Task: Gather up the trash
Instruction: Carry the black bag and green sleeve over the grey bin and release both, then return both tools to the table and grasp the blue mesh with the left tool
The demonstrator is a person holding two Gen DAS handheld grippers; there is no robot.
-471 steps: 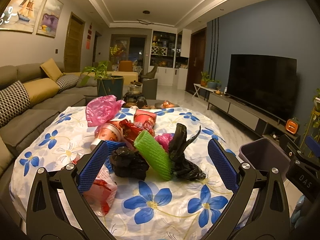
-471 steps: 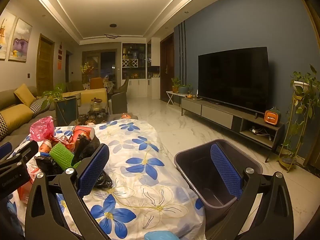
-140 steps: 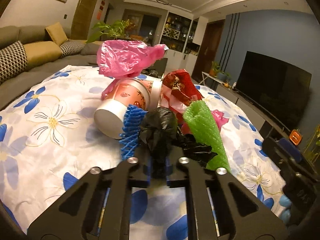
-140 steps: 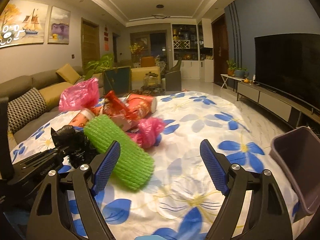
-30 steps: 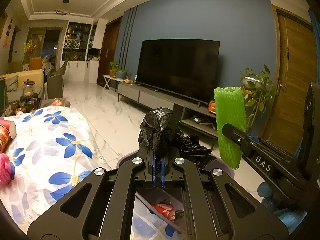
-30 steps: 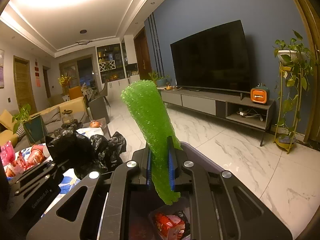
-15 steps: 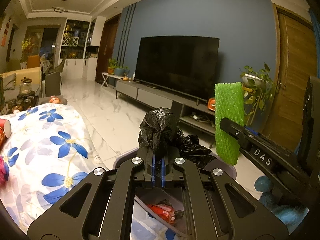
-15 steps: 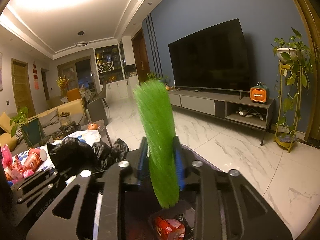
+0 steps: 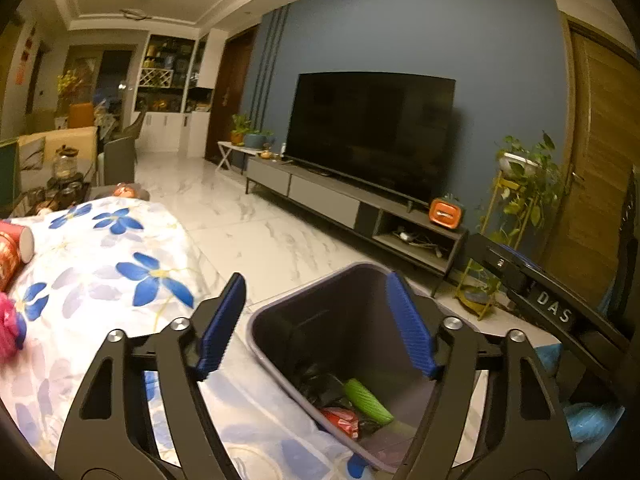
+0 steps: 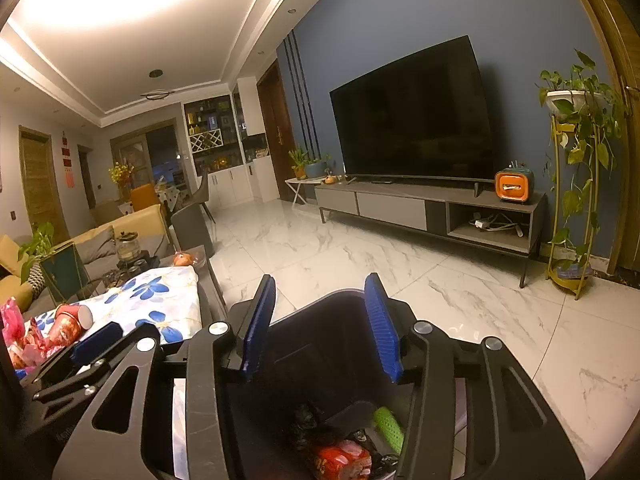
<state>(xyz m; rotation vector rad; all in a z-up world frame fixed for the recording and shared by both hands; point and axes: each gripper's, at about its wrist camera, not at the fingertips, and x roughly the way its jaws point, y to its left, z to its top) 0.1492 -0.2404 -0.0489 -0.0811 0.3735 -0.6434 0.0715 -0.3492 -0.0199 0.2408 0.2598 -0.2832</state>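
Both grippers hang over the dark grey trash bin [image 9: 276, 316] that stands on the floor by the table. My left gripper [image 9: 316, 324] is open and empty above the bin's mouth. My right gripper [image 10: 320, 324] is also open and empty, just right of the left one; its black body [image 9: 556, 308] shows in the left wrist view. Inside the bin lie the green foam net [image 9: 368, 400] [image 10: 389, 428], the black plastic bag [image 9: 320, 384] [image 10: 306, 420] and a red wrapper [image 9: 342, 420] [image 10: 342, 458].
The table with a blue-flower cloth [image 9: 100, 264] lies to the left, with a red cup [image 10: 72, 322], pink bag [image 10: 12, 326] and wrappers on it. Marble floor [image 10: 360, 256] stretches ahead to a TV stand [image 10: 432, 204]. A plant stand [image 10: 576, 184] is at right.
Both grippers opened. The black bag fell from the left one and the green foam net from the right one; both now lie in the bin.
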